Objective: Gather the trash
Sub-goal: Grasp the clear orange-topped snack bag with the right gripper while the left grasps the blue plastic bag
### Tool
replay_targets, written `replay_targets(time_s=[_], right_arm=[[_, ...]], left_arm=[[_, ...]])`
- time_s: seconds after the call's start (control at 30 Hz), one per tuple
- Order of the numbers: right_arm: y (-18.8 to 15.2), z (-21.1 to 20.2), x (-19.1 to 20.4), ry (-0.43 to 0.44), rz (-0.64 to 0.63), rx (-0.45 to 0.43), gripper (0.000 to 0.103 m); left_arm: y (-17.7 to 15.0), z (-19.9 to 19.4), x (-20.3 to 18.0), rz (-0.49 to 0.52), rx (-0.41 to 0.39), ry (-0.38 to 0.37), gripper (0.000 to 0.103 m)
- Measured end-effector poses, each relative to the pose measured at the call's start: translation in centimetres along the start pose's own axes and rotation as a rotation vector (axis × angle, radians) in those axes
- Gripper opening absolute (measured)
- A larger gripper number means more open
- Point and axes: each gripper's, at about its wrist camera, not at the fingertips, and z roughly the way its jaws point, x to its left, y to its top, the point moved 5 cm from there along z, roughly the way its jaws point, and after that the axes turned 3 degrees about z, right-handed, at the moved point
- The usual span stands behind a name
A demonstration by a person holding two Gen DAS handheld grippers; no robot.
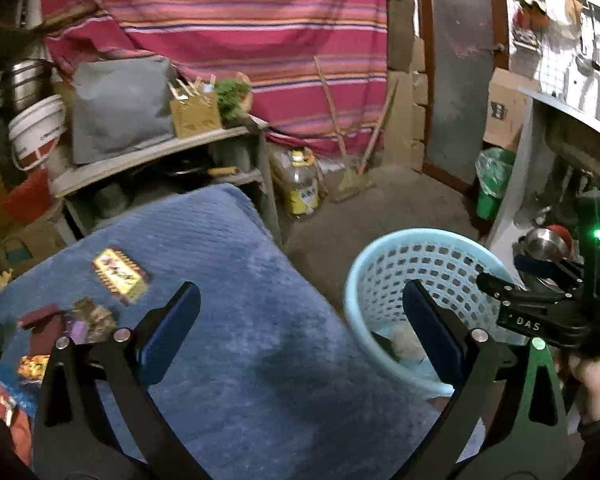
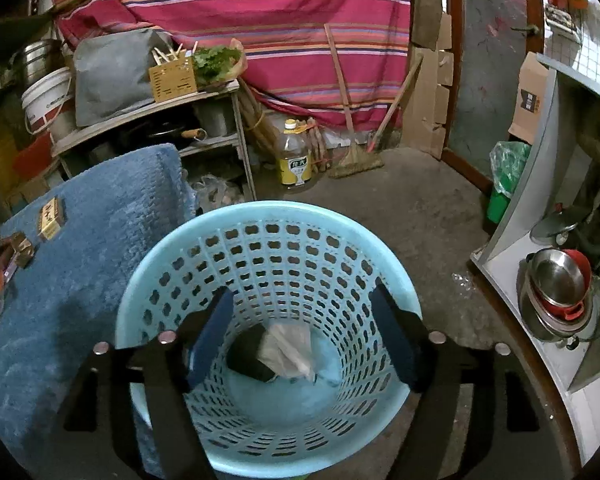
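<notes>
A light blue perforated basket stands on the floor, also in the left wrist view. A crumpled white plastic bag and a dark item lie in its bottom. My right gripper is open and empty, over the basket's mouth. My left gripper is open and empty above a blue plush cover. A gold-and-red packet, a brown crumpled wrapper and other wrappers lie on the cover to its left. The packet also shows in the right wrist view.
A shelf with a grey bag, a box and greens stands behind the cover. An oil bottle and a broom stand by the striped curtain. A cabinet with steel bowls is at the right, with a green bin beyond.
</notes>
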Motion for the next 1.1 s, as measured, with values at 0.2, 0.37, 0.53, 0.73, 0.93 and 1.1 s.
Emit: replay_targets(time_s=[0.2,0.37,0.53,0.73,0.93,1.1], right_arm=[[0.6,-2.7,4.2,0.027,-0.020,-0.068,0.085],[0.1,-4.9,10.4,0.097,-0.066,-0.114,0.089],[-0.8,-6.8,17.1,0.148,-0.120,-0.160,0.096],[-2.9,-6.9,25.5,0.200,-0.153,-0.157,0.096],[-5.4,-5.5,32.2,0.244,-0.190,-0.138,0.096],[-7.0,-4.0,36.0,0.276,-0.247,-0.097,0.096]], left_arm=[[-1.5,-5.4,5.0,-0.005,-0.100,0.132,0.098],[-4.7,-8.9,10.8,-0.052,-0.100,0.247,0.098],[-9.5,-11.3,17.9,-0.129,-0.069,0.398,0.098],[-15.0,-13.1,26.1,-0.301,-0.046,0.491,0.098],[-19.4,-13.1,32.4,-0.432,-0.012,0.548,0.098],[-21.2,-12.4,34.7,-0.499,0.000,0.560,0.098]])
